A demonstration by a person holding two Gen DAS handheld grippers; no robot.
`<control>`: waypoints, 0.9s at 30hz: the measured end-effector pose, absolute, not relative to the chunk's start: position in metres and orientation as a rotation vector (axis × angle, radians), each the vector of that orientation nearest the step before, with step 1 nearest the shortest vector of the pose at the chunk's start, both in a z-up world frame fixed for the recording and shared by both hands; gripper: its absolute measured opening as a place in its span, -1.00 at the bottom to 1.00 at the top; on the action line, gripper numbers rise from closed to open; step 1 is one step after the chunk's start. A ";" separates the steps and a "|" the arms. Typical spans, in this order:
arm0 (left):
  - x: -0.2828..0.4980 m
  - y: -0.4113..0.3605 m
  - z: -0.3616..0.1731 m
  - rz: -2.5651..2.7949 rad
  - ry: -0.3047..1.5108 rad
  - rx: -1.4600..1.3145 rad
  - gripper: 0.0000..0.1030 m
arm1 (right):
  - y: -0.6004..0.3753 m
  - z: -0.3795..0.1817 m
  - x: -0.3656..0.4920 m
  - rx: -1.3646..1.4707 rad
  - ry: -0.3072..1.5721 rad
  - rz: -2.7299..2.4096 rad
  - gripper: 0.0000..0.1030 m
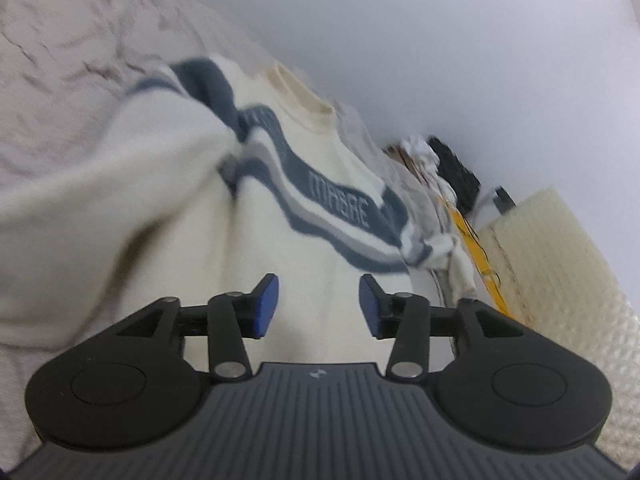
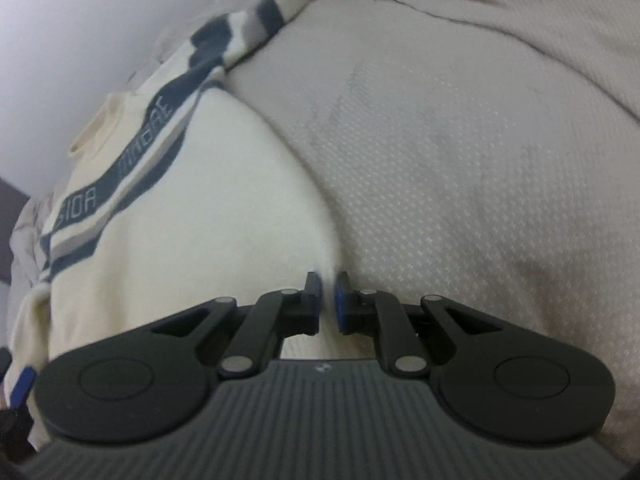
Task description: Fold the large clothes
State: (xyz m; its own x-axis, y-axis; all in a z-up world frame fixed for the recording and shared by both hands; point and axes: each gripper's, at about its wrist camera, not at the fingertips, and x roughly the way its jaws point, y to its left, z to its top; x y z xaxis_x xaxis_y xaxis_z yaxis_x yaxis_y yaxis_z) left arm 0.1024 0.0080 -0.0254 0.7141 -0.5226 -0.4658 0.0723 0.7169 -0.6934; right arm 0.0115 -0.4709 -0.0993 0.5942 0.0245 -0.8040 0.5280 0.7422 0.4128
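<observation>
"MADRE" on sweater [image 1: 304, 184] blue stripe, "SIOR" further along

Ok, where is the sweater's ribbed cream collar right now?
In the left wrist view the ribbed cream collar sits upper centre, just above the blue striped band on the cream knitted sweater, below the pale wall.

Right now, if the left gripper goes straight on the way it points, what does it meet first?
Most likely the cream sweater. The left gripper is open, and the sweater's plain lower body fills the gap between its fingers. The blue striped band lies further along. Depth is hard to judge here.

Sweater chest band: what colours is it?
Blue and grey stripes on the cream sweater, clearest in the left wrist view.
</observation>
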 end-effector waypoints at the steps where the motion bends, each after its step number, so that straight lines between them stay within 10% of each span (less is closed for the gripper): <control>1: 0.101 0.013 -0.023 -0.340 0.695 -0.705 0.08 | -0.471 -0.098 0.011 0.682 0.895 -0.324 -0.78; 8: 0.087 0.046 -0.023 -0.214 0.647 -0.842 0.39 | -0.455 -0.077 0.002 0.586 0.834 -0.330 -0.68; 12: 0.078 0.061 -0.032 -0.157 0.650 -0.961 0.41 | -0.446 -0.065 0.004 0.530 0.776 -0.325 0.35; 27: 0.060 0.101 -0.055 0.161 0.655 -1.232 0.44 | -0.376 -0.059 0.027 0.248 0.704 -0.174 0.38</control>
State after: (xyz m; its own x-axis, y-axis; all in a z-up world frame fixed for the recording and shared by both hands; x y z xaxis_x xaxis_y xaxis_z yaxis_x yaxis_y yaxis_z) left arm 0.0595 0.1012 -0.0554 0.8079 -0.2284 -0.5433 -0.4539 0.3471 -0.8207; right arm 0.0273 -0.3763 -0.0592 0.7494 -0.0743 -0.6579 0.2406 0.9563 0.1661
